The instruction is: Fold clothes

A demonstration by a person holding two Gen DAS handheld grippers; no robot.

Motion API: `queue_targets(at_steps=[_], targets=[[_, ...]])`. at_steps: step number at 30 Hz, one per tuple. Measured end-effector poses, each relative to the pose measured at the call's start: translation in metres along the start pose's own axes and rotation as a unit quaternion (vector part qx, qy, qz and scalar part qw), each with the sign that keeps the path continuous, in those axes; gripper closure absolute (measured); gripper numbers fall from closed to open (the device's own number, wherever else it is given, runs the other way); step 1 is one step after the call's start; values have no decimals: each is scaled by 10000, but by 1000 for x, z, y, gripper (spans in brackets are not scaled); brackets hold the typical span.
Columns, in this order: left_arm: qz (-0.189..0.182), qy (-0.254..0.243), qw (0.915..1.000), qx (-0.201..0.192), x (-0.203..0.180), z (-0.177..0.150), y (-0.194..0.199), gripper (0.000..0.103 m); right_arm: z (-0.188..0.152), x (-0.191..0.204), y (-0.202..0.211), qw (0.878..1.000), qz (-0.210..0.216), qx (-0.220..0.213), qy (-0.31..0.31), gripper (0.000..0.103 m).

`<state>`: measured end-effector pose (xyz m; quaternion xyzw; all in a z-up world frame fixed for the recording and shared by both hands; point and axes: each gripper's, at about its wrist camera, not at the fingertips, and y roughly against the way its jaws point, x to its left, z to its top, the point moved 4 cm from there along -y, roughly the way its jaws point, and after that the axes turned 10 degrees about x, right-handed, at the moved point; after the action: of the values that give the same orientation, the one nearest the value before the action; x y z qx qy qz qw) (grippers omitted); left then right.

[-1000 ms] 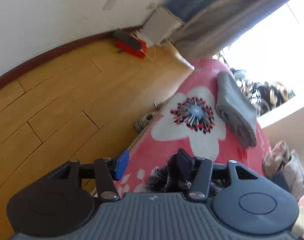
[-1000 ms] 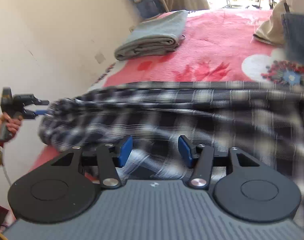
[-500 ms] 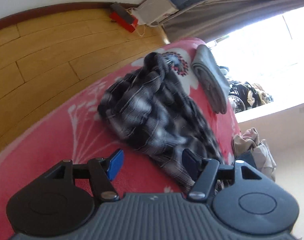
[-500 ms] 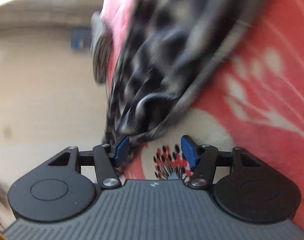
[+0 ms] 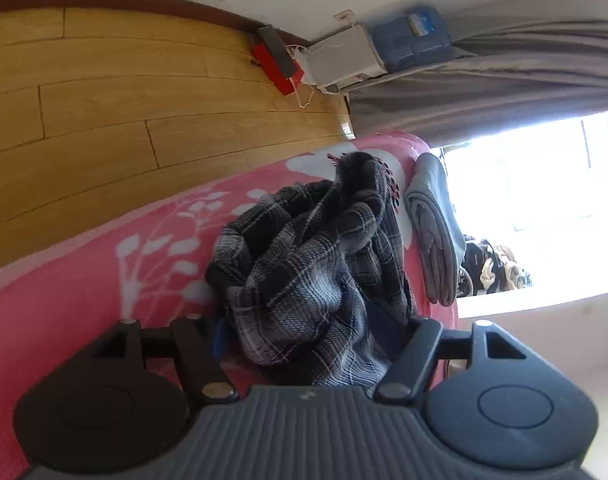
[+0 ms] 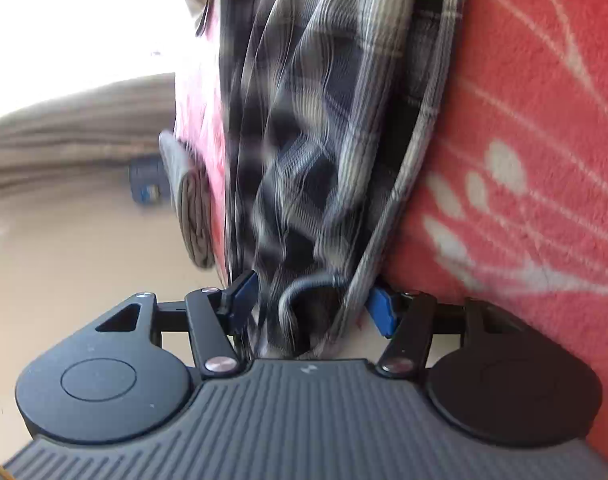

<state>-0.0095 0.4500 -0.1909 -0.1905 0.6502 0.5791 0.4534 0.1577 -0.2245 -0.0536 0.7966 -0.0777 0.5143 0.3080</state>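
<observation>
1. My left claw (image 5: 316, 340) has just been widening and is released; the shirt (image 5: 304, 272), stretched a second ago, lies bunched on the bed (image 5: 63, 308), toward 12 o'clock.
2. My right claw (image 6: 312, 304) widened too, with cloth between its jaws; I cannot tell its grip. I reckon the shirt needs respreading.

The shirt (image 5: 304, 264) is black-and-grey plaid with thin white lines. Under the shirt, the blanket (image 5: 83, 280) is pink-red with white sprigs and flowers. Beyond the shirt, a folded cloth (image 5: 436, 232) is plain grey. The floor (image 5: 103, 112) is honey-yellow wood.
</observation>
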Motion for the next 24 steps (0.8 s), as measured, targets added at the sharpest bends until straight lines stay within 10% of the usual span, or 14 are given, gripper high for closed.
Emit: queue_targets(at_steps=[11,13,24], targets=[[578,-330,9974,-265,-15,7,-22,79,16,10,-18,9956,-30,-933,83,51],[677,-333,9966,-326,-22,8,-17,82,20,13,-20,9939,-157,-1074,187,96],[847,-957,9918,-36,-65,-29,87,85,12,36,57,9859,-825,-701,1279,100]])
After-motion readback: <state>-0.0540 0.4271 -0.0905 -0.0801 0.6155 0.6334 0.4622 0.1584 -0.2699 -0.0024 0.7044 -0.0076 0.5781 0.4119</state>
